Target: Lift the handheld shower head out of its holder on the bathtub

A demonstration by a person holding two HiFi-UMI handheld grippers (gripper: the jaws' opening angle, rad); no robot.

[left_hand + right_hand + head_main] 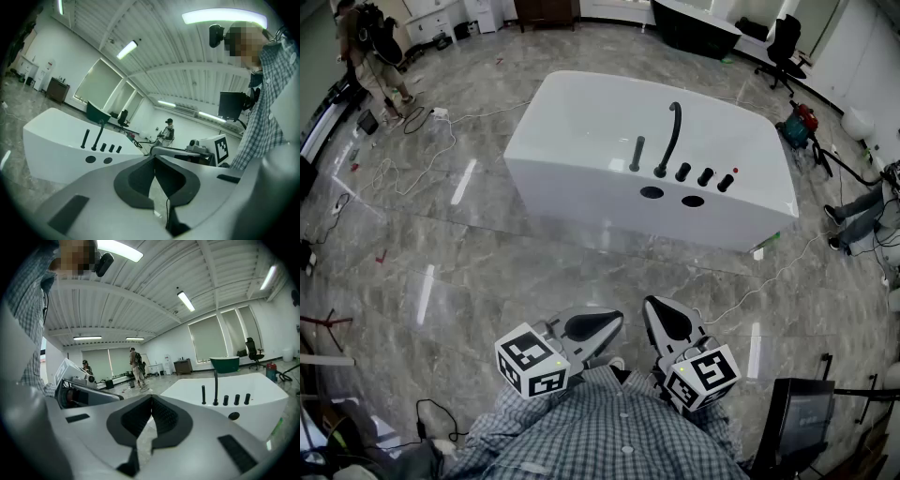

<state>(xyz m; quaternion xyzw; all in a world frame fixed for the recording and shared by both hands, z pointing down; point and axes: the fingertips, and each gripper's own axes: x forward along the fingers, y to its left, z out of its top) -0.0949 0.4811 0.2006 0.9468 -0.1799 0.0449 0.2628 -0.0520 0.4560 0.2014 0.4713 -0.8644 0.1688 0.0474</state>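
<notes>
A white bathtub [572,112] stands on the marble floor some way ahead of me. On its near deck a short black handheld shower head [637,153] stands upright in its holder, beside a tall curved black spout [671,131] and three black knobs [705,176]. My left gripper [617,322] and right gripper [650,305] are held close to my body, far short of the tub, both shut with nothing between the jaws. The left gripper view shows its shut tips [154,157] and the shower head [85,138] far off; the right gripper view likewise shows its shut tips [151,397] and the shower head [203,394].
Cables [422,141] trail over the floor left of the tub. A person [370,47] stands at the far left; another sits at the right edge [862,211]. A red machine [800,122], an office chair [785,42] and a dark tub [694,23] lie beyond. A screen on a stand [802,417] is at my right.
</notes>
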